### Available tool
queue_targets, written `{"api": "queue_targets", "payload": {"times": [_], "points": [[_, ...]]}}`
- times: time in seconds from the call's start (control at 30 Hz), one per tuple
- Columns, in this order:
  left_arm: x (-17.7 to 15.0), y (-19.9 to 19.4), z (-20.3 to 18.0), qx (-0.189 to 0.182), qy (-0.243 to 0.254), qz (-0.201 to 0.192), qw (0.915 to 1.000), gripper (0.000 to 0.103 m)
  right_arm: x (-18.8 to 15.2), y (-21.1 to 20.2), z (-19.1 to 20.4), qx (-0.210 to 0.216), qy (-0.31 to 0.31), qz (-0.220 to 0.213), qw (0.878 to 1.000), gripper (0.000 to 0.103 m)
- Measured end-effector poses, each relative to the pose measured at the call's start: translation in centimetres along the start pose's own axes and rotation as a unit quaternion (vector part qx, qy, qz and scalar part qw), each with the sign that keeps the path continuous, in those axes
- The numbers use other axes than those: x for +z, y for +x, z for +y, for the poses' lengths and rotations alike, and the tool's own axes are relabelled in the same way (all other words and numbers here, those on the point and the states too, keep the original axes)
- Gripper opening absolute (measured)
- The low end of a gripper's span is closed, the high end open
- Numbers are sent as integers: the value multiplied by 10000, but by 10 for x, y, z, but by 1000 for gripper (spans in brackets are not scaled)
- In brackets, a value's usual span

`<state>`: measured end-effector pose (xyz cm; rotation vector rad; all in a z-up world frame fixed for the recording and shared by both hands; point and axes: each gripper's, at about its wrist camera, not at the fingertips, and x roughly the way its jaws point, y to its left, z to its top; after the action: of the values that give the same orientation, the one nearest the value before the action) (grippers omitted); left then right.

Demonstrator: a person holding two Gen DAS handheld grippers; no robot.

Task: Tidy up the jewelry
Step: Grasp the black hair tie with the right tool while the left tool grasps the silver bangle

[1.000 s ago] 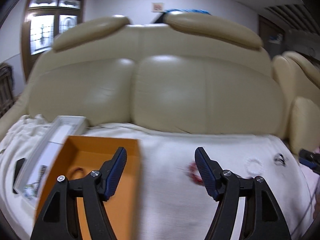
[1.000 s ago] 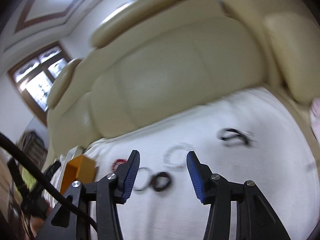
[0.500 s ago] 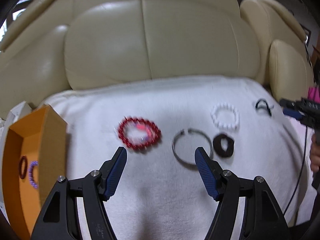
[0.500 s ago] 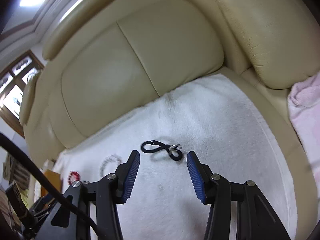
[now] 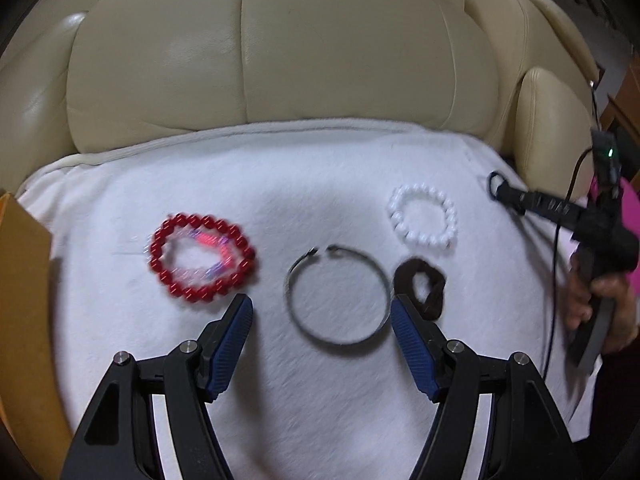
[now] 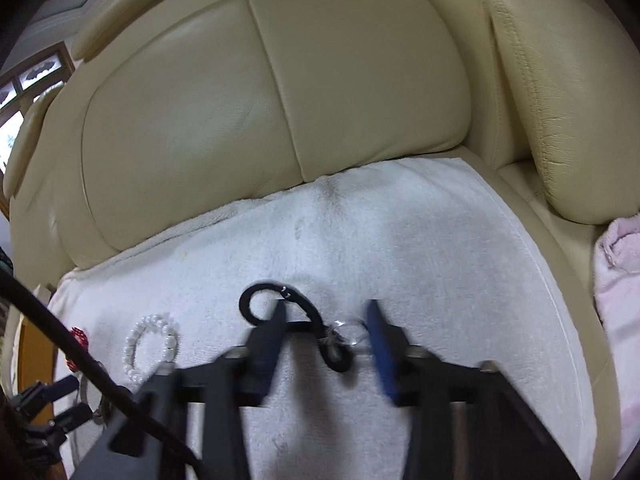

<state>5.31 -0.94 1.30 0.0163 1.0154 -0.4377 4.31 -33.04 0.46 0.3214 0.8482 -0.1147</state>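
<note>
Jewelry lies on a white towel on a sofa seat. In the left wrist view my left gripper is open, with a thin metal bangle between its fingers. A red bead bracelet lies to its left, a dark brown hair tie and a white pearl bracelet to its right. In the right wrist view my right gripper is open and straddles a black cord with a clear ring charm. The right gripper also shows at the left wrist view's right edge.
An orange box stands at the towel's left edge. The cream leather backrest rises behind the towel and an armrest cushion stands on the right. A pink cloth lies beside the towel's right edge.
My left gripper has moved forward and right, from the orange box to the bangle. My right gripper has dropped forward over the black cord, which now sits between its fingers.
</note>
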Motion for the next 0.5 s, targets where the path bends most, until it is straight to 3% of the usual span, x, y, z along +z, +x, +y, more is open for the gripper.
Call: {"api": "queue_targets", "payload": {"times": [0.07,0.13,0.33,0.43,0.5], "points": [[1,2,-5,-38,31,-39,10000,72,0,0,1,6,18,-25,10000,24],[-2,4,-11,-6,134,-93,9999,72,1,-2,2,22,72,-34,10000,11],[-8,10,-24,186,530,-179,9983,72,0,-14,12,140,45,-72,9999,11],[-9,14,-22,320,619,-238,9973,63,0,-20,19,298,54,-107,9995,9],[-11,11,-19,269,579,-279,9976,62,1,-27,20,517,152,-106,9985,9]]}}
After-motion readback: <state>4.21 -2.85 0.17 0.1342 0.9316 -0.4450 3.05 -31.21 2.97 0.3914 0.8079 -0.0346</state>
